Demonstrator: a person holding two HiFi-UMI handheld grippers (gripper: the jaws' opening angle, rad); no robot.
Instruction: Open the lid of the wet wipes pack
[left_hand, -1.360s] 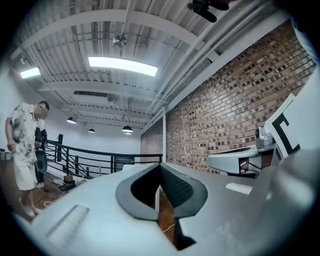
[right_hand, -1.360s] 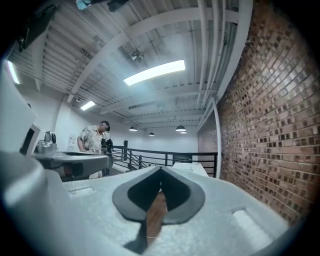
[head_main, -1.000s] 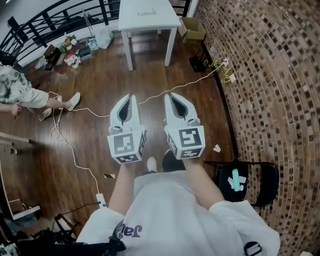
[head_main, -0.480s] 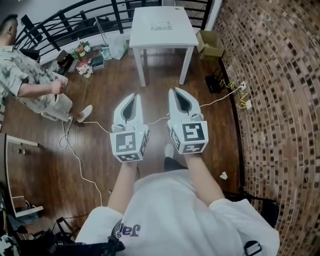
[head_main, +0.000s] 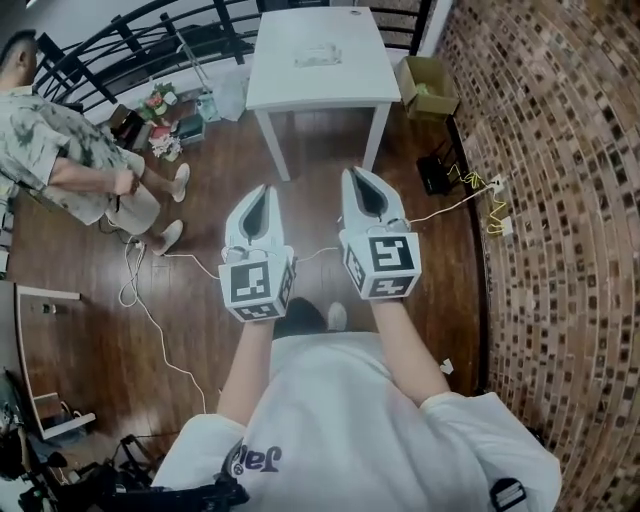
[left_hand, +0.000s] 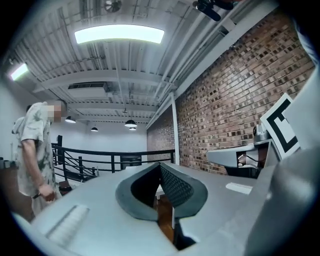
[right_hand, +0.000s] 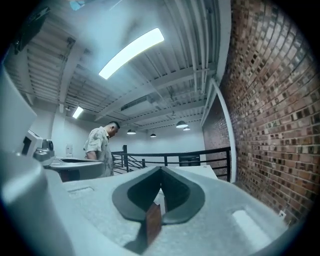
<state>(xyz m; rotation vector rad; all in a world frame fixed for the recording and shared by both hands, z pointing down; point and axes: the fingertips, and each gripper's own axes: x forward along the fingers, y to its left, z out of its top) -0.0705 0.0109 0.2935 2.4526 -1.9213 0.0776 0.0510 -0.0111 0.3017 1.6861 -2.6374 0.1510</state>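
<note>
Out front, nothing gripped yet

Both the left tongs (head_main: 262, 192) and right tongs (head_main: 357, 175) are clenched and empty. Far beyond their tips, what I judge to be the wipes pack (head_main: 318, 56) lies on the table (head_main: 300, 88). Arriving clenched, I might shove it away.

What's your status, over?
Left gripper and right gripper shut, empty. Wet wipes pack on white table ahead, lid too small to read. Cable crosses floor between.
</note>
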